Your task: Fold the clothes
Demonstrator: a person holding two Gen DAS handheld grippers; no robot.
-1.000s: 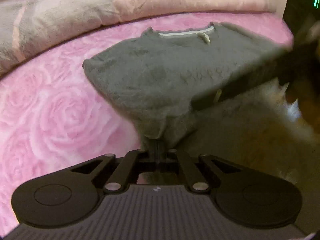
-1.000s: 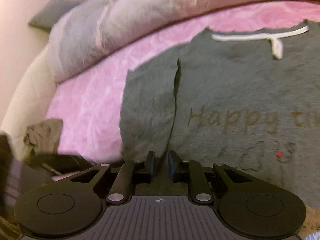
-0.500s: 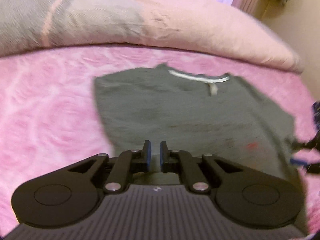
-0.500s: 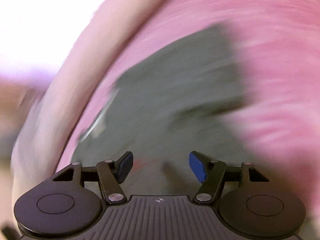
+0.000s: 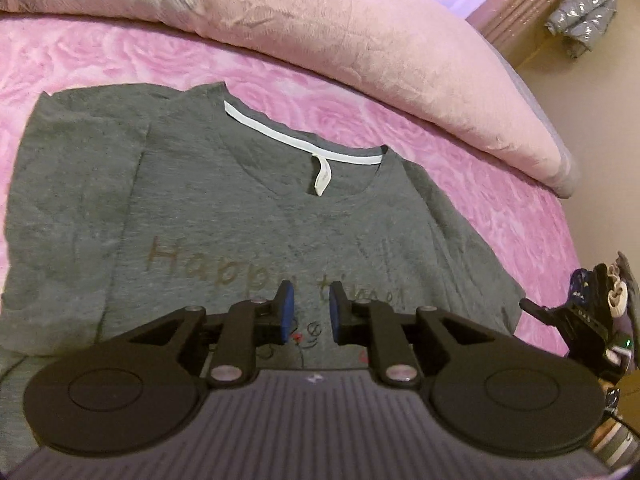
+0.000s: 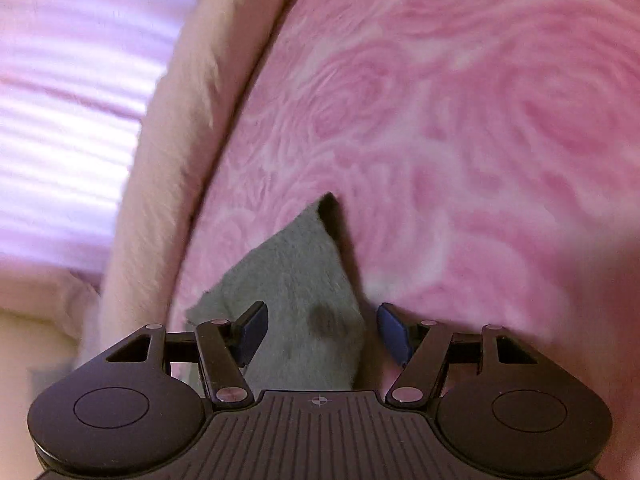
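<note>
A grey T-shirt (image 5: 240, 200) with "Happy time" lettering lies flat on the pink rose-patterned bed, collar toward the far side, its left sleeve side folded in over the body. My left gripper (image 5: 310, 312) is open and empty, hovering over the shirt's chest print. My right gripper (image 6: 320, 336) is open at the shirt's right side, its pads on either side of a grey sleeve corner (image 6: 304, 280) without closing on it. The right gripper also shows at the right edge of the left wrist view (image 5: 576, 320).
A pink and grey duvet (image 5: 360, 40) is bunched along the far side of the bed. The pink bedspread (image 6: 460, 120) surrounds the shirt. A silver jacket (image 5: 580, 12) lies by the wall at the far right.
Both grippers let go of the folded-in left sleeve side. My left gripper opened and drew back over the chest. My right gripper swung round to the right sleeve corner and opened wide.
</note>
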